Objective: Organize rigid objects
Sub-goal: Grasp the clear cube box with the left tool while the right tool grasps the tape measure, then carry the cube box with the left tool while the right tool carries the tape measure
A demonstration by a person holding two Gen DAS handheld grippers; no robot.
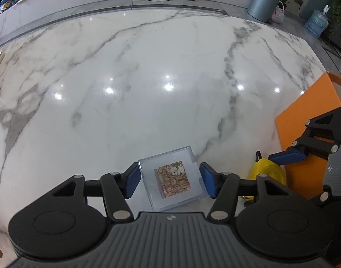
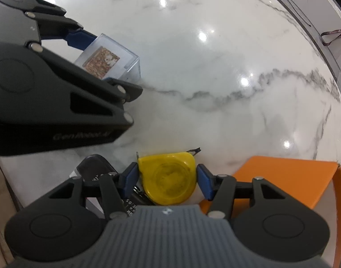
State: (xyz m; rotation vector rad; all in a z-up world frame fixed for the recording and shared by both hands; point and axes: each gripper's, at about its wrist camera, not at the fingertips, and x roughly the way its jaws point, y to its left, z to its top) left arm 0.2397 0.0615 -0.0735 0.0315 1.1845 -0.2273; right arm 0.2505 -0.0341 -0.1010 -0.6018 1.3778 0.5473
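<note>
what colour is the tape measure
Yellow tape measure, clearest in the right wrist view.

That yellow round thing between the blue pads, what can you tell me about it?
The yellow tape measure looks like a glossy plastic case, rounded with one squared corner and a circular disc moulded into its face. A dark metal hook tip pokes out at its top corner. It lies flat on the marble table, beside an orange box. The right tool straddles it, both blue pads at its sides; whether they press is unclear.
</note>
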